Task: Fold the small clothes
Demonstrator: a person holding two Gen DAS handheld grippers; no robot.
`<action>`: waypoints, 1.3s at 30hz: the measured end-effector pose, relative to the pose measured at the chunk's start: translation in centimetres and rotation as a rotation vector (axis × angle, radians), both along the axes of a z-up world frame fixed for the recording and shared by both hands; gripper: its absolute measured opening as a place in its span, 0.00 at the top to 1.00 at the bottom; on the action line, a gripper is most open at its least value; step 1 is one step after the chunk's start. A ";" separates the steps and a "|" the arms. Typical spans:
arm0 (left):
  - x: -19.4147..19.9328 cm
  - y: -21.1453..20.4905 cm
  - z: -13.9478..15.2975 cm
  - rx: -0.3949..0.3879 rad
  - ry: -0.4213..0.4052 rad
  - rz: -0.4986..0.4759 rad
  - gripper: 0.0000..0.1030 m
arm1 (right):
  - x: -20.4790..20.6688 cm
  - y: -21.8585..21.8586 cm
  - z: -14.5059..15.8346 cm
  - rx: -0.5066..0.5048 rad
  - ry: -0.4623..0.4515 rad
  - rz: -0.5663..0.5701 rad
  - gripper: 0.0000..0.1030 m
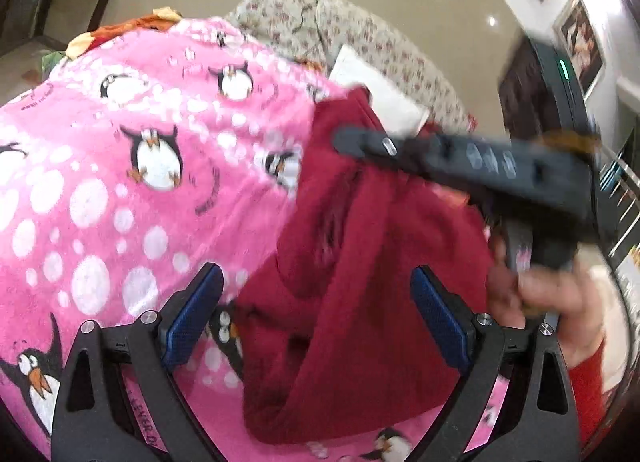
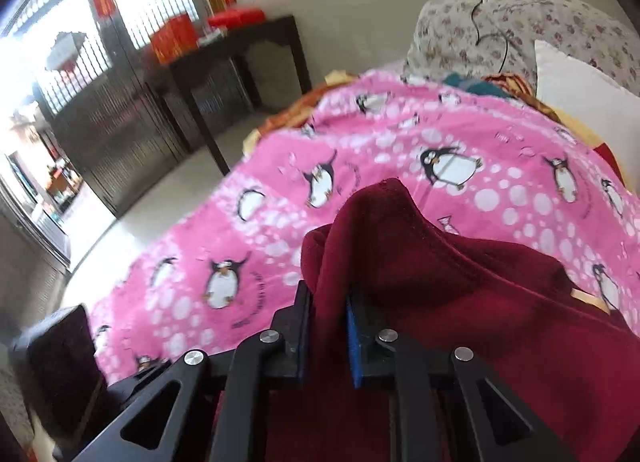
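Note:
A dark red fleece garment (image 1: 360, 302) hangs over the pink penguin blanket (image 1: 120, 181) on the bed. My left gripper (image 1: 316, 294) is open, its blue pads either side of the hanging cloth without closing on it. My right gripper (image 1: 344, 141) shows blurred in the left wrist view, pinching the garment's upper edge and holding it up. In the right wrist view my right gripper (image 2: 330, 302) is shut on a fold of the red garment (image 2: 460, 294), which drapes to the right over the blanket (image 2: 280, 221).
Floral pillows (image 1: 320, 25) and a white pillow (image 2: 576, 73) lie at the head of the bed. A dark wooden table (image 2: 240, 57) with red boxes stands beyond the bed's left side. A metal gate (image 2: 80, 101) is at the far left.

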State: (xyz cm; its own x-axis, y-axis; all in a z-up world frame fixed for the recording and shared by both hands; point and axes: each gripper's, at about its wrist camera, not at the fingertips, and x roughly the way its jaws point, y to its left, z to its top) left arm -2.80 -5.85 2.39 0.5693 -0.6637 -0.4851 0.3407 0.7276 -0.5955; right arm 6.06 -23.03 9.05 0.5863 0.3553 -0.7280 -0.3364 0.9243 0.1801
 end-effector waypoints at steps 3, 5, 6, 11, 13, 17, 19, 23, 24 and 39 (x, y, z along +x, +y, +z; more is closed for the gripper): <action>0.7 0.1 1.5 -0.005 -0.023 0.010 0.08 | -0.8 -0.2 1.2 0.033 -0.016 0.008 0.86; 2.1 -1.2 2.1 0.053 0.007 -0.060 0.07 | -0.8 -0.4 1.4 0.059 -0.014 0.006 0.86; 2.9 -2.0 2.0 0.080 0.028 -0.088 0.07 | -0.8 -0.5 1.4 0.068 -0.010 0.004 0.86; 5.4 -4.0 0.0 0.096 0.112 -0.132 0.13 | -0.7 -2.6 1.1 0.183 0.045 -0.019 0.79; 5.5 -4.0 -0.5 0.103 0.105 -0.133 0.27 | -2.7 -5.5 1.9 0.231 -0.021 -0.095 0.72; 5.2 -3.4 -0.8 0.137 0.091 -0.132 0.51 | -5.9 -9.3 2.2 0.096 -0.122 -0.233 0.72; 5.5 -3.5 -1.1 0.114 0.112 -0.134 0.57 | -6.0 -10.4 1.3 0.021 -0.109 -0.286 0.72; 4.6 -3.3 -1.2 0.117 0.113 -0.130 0.62 | -1.9 -12.7 -2.3 0.044 0.000 -0.337 0.75; 4.5 -3.3 -1.2 0.121 0.112 -0.129 0.62 | -1.0 -12.8 -3.1 0.038 0.005 -0.347 0.82; 4.4 -4.5 0.0 0.139 0.140 -0.156 0.71 | -3.9 -18.1 -3.7 0.395 0.030 -0.361 0.79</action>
